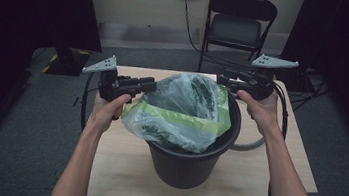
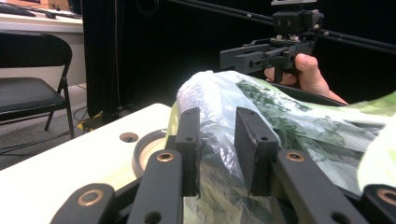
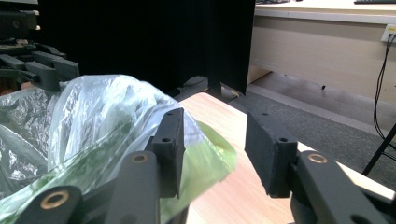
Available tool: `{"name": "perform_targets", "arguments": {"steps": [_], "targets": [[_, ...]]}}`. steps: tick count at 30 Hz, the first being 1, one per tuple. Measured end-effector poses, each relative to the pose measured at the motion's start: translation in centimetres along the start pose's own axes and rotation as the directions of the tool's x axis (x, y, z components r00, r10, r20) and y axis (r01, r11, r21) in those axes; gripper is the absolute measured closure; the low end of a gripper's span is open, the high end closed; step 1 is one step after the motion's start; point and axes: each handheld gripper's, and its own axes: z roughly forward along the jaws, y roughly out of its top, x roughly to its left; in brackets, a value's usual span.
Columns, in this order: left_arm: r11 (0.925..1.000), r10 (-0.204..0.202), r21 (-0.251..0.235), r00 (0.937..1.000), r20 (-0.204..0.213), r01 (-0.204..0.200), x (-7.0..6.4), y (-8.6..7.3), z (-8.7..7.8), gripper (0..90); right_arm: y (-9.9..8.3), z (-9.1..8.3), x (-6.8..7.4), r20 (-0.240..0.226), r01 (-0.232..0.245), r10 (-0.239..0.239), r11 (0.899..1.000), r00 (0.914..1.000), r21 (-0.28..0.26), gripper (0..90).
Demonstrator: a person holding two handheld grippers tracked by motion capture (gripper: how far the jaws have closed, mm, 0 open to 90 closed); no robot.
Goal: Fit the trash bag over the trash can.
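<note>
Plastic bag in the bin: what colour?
Clear plastic bag with light-green panels and dark leafy print; best in high view.

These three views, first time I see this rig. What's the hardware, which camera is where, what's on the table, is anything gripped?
No robot here: a person holds a two-jaw hand tool in each hand. The high view looks down from above the person's side of the table. You see the left gripper and the right gripper on either side of a dark bin that stands on the table. A clear plastic bag with green print bulges out of the bin's top. The other two pictures come from cameras riding on each gripper, looking along its black jaws. In the left gripper view the jaws stand apart with bag film between them, not clamped. In the right gripper view the jaws are open, the bag's edge beside one jaw. A folding chair stands behind the table.
</note>
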Motion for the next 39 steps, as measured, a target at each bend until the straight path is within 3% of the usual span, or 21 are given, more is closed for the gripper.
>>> {"name": "perform_targets", "arguments": {"steps": [3, 8, 11, 12, 13, 16, 18, 22, 23, 24, 27, 29, 31, 35, 36, 39], "targets": [[1.0, -0.002, -0.007, 1.0, -0.001, 0.002, -0.4, -0.2, -0.6, 71.4, 0.0, 0.0, 0.2, -0.005, 0.003, -0.003, 1.0, 1.0, 0.003, 56.3], [0.9994, 0.032, 0.015, 0.9994, -0.012, -0.032, -2.0, -0.4, -2.3, 70.3, 0.0, -0.1, 0.7, -0.007, 0.016, -0.016, 1.0, 0.9999, 0.017, 53.3], [0.9987, 0.046, 0.021, 0.9989, 0.004, -0.046, -2.4, -0.3, -2.9, 69.8, 0.2, -0.2, 0.6, -0.021, 0.014, -0.013, 1.0, 0.9997, 0.019, 50.5], [0.9989, 0.046, 0.012, 0.9989, -0.011, -0.045, -2.4, -0.1, -3.0, 68.6, 0.3, -0.1, 0.6, -0.024, 0.021, -0.02, 0.999, 0.9995, 0.024, 50.1], [0.9992, 0.039, -0.001, 0.9989, -0.026, -0.039, -2.2, 0.2, -3.0, 67.1, 0.6, 0.1, 0.5, -0.032, 0.031, -0.03, 0.999, 0.999, 0.035, 49.7], [0.9993, 0.026, -0.027, 0.9996, -0.01, -0.027, -1.9, 0.8, -2.2, 66.8, 1.2, 0.8, 0.6, -0.062, 0.037, -0.034, 0.998, 0.9975, 0.047, 49.7], [0.999, 0.044, 0.0, 0.9989, -0.017, -0.044, -1.8, 1.0, -1.1, 65.7, 1.5, 1.3, 0.7, -0.083, 0.045, -0.04, 0.997, 0.9957, 0.055, 50.0], [0.9998, 0.018, 0.008, 0.9996, -0.022, -0.017, -1.0, 0.8, 0.4, 65.3, 1.9, 2.7, 1.1, -0.093, 0.078, -0.066, 0.987, 0.9935, 0.139, 51.6], [0.9998, 0.014, 0.012, 0.9997, -0.018, -0.014, -0.8, 0.8, 0.6, 65.3, 1.9, 2.7, 1.1, -0.093, 0.078, -0.066, 0.987, 0.9935, 0.139, 51.6], [1.0, 0.004, -0.002, 0.9999, -0.01, -0.004, -0.6, 0.7, 0.9, 65.3, 1.9, 2.9, 1.1, -0.089, 0.083, -0.07, 0.986, 0.9936, 0.148, 56.2], [1.0, -0.009, -0.004, 0.9998, -0.02, 0.008, -0.3, 0.8, 1.3, 64.1, 1.9, 3.1, 1.0, -0.111, 0.076, -0.059, 0.985, 0.9921, 0.154, 58.2], [1.0, -0.005, 0.001, 0.9997, -0.025, 0.005, -0.2, 1.0, 1.5, 63.1, 2.0, 3.1, 1.1, -0.109, 0.073, -0.058, 0.988, 0.9923, 0.133, 72.4], [0.9999, -0.011, -0.011, 0.9995, -0.029, 0.011, -0.2, 1.0, 1.5, 62.0, 2.0, 3.1, 1.2, -0.113, 0.082, -0.066, 0.987, 0.9914, 0.137, 78.4], [1.0, 0.0, -0.001, 0.9992, -0.04, 0.0, -0.5, 0.9, 1.3, 61.0, 2.1, 3.2, 1.3, -0.118, 0.085, -0.069, 0.987, 0.9906, 0.135, 81.5], [1.0, 0.003, 0.005, 0.9993, -0.037, -0.002, -0.6, 0.9, 1.3, 61.0, 2.1, 2.9, 1.1, -0.119, 0.076, -0.062, 0.991, 0.991, 0.112, 89.8], [0.9999, 0.012, 0.008, 0.9989, -0.045, -0.012, -0.7, 0.8, 1.2, 60.4, 2.2, 2.7, 0.8, -0.116, 0.061, -0.049, 0.993, 0.992, 0.104, 90.0]]}}
